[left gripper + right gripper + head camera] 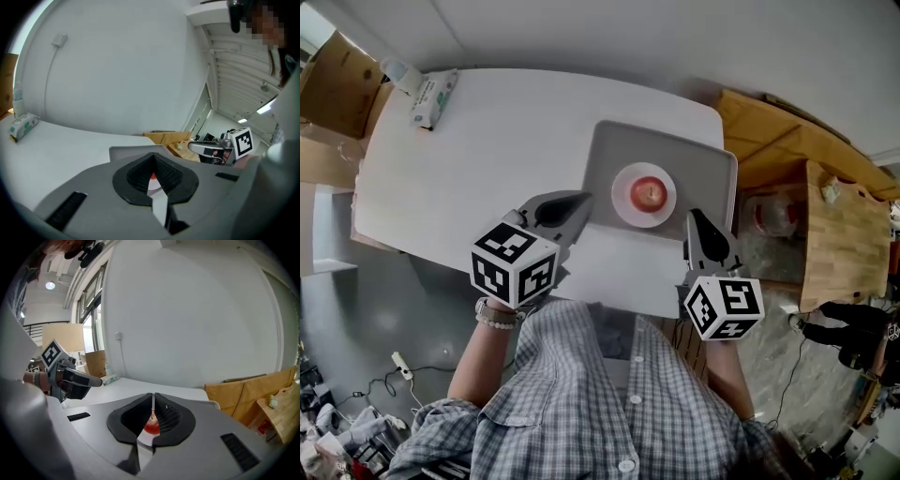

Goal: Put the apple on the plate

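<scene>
We are holding the left gripper (pixel 579 201) and right gripper (pixel 695 219) at the tray's (pixel 703 169) near edge, both with jaws closed and empty. The red apple (pixel 648 194) is sitting upright, centred on the plate (pixel 621 197).

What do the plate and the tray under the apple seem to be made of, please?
The plate looks like glazed ceramic or plastic: plain white, smooth rim. The tray looks like matte grey plastic: even colour, rounded corners, no glare.

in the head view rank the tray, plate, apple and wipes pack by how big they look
1. tray
2. plate
3. apple and wipes pack: these look about alike. The pack is longer but narrower and lies farther off, so I won't rank them.
</scene>
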